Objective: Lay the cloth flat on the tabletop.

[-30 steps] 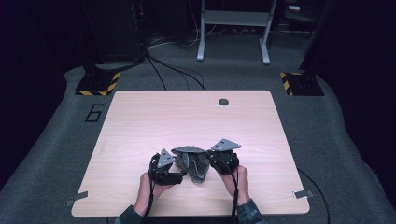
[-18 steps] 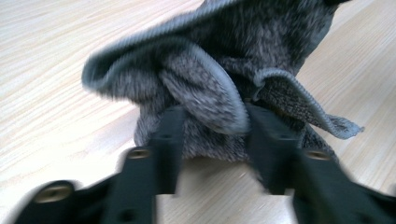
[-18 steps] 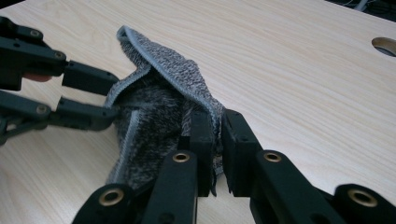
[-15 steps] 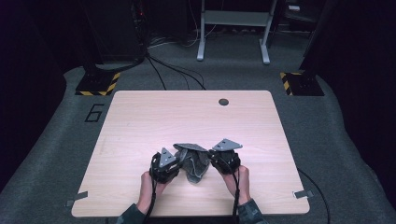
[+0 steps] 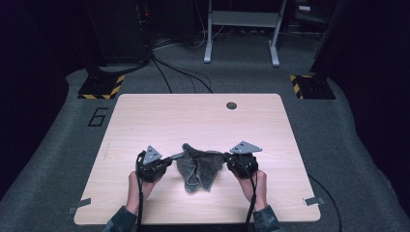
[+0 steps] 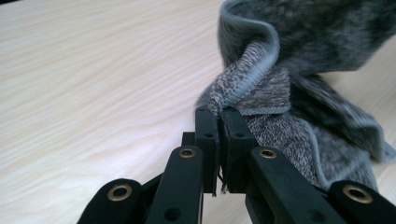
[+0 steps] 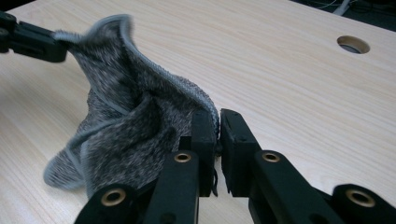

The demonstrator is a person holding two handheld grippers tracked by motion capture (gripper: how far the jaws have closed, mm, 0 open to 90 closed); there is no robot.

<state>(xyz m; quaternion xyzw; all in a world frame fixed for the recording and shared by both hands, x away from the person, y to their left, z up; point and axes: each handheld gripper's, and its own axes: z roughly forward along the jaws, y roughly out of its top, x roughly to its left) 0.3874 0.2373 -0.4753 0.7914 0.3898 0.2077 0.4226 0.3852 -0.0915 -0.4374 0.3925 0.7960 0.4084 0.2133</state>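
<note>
A grey cloth [image 5: 199, 166] hangs stretched between the 2 grippers over the near half of the wooden table [image 5: 203, 121], its lower folds bunched and resting on the tabletop. The fabric is a mottled grey knit with a fuzzy, speckled face and a paler stitched hem running along its edges. It is crumpled into several overlapping folds, not spread flat.

The left gripper [image 6: 219, 114] has its jaws pressed together on a rolled corner of the cloth [image 6: 280, 93]; the hem curls up and over just beyond the jaw tips, and the rest of the fabric falls away to that gripper's right. In the high view the left gripper [image 5: 170, 159] sits at the cloth's left end, held by the person's left hand [image 5: 135, 186].

The right gripper [image 7: 218, 116] pinches a thin edge of the cloth [image 7: 126, 126] between jaws that stand nearly closed, with only a narrow slit between them. The bulk of the fabric lies to that gripper's left, rising toward the far gripper's jaws. From above, the right gripper [image 5: 227, 158] is at the cloth's right end, held by the right hand [image 5: 256, 186].

Beyond both grippers, near the table's far edge, is 1 round hole [image 5: 231, 105].
</note>
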